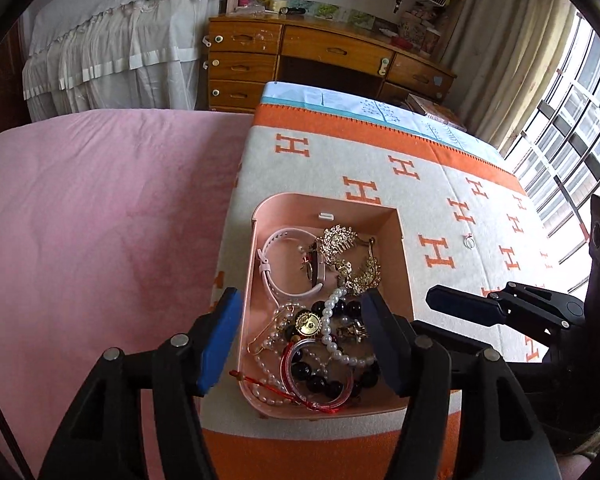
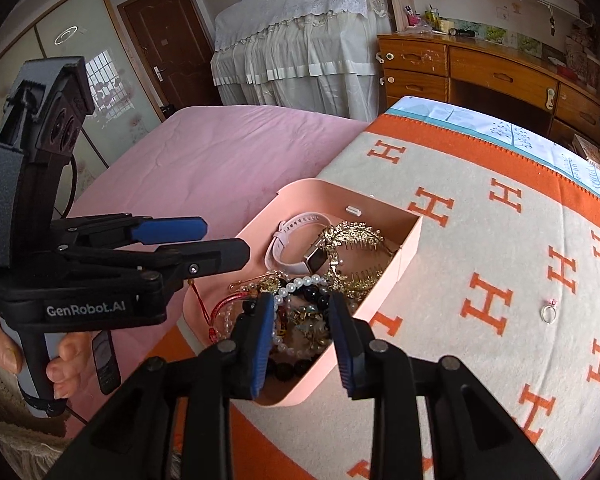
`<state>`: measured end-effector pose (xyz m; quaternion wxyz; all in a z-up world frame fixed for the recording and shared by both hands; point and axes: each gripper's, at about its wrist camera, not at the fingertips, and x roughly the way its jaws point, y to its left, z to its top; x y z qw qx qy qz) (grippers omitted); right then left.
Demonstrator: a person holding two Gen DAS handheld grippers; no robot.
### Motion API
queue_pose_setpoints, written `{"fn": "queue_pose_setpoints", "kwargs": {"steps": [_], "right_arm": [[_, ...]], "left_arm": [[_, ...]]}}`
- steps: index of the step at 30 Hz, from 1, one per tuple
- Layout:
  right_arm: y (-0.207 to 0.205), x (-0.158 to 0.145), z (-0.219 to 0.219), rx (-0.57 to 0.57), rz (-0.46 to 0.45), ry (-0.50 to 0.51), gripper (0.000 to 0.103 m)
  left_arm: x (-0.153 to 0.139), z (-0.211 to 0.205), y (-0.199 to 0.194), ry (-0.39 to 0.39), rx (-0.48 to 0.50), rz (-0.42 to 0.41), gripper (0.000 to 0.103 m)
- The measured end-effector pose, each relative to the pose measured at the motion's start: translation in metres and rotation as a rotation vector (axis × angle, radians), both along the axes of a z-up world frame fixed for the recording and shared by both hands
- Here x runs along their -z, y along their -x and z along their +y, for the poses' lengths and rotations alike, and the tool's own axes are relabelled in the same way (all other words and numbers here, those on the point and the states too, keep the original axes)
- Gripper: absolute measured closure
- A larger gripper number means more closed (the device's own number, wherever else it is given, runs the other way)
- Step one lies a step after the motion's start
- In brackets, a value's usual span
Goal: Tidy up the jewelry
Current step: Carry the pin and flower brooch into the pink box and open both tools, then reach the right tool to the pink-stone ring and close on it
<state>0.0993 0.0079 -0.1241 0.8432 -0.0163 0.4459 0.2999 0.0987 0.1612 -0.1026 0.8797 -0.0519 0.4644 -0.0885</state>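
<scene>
A pink open box (image 1: 324, 206) (image 2: 384, 292) sits on the orange-and-cream blanket. It holds a pink-strapped watch (image 1: 276, 268) (image 2: 296, 256), gold hair combs (image 1: 340, 240) (image 2: 352, 236), pearl strands (image 1: 332, 308), dark bead bracelets (image 1: 320, 380) and a red bangle (image 1: 296, 384). A silver ring (image 1: 469, 241) (image 2: 548, 312) lies alone on the blanket right of the box. My left gripper (image 1: 300, 340) is open and empty, hovering over the box's near end. My right gripper (image 2: 302, 336) is open and empty above the box's near right corner; it also shows in the left wrist view (image 1: 460, 308).
The blanket (image 1: 440, 200) covers a raised surface beside a pink bed (image 1: 100, 220). A wooden desk with drawers (image 1: 320, 60) stands behind. A window (image 1: 572, 140) is at right. A dark phone (image 2: 106, 364) lies near the hand at lower left.
</scene>
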Motion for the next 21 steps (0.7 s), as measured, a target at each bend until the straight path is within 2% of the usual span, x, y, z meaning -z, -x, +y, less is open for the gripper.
{"fn": "queue_pose_setpoints", "kwargs": {"steps": [11,21], "right_arm": [[0.013,-0.008,-0.021,0.053,-0.042,-0.02,0.067],[0.013,-0.006,-0.072,0.199,-0.043,-0.037,0.067]], "left_arm": [[-0.016,-0.021,0.011,0.007,0.008,-0.069,0.029],[-0.017,-0.056,0.01,-0.008,0.055,-0.09,0.017]]}}
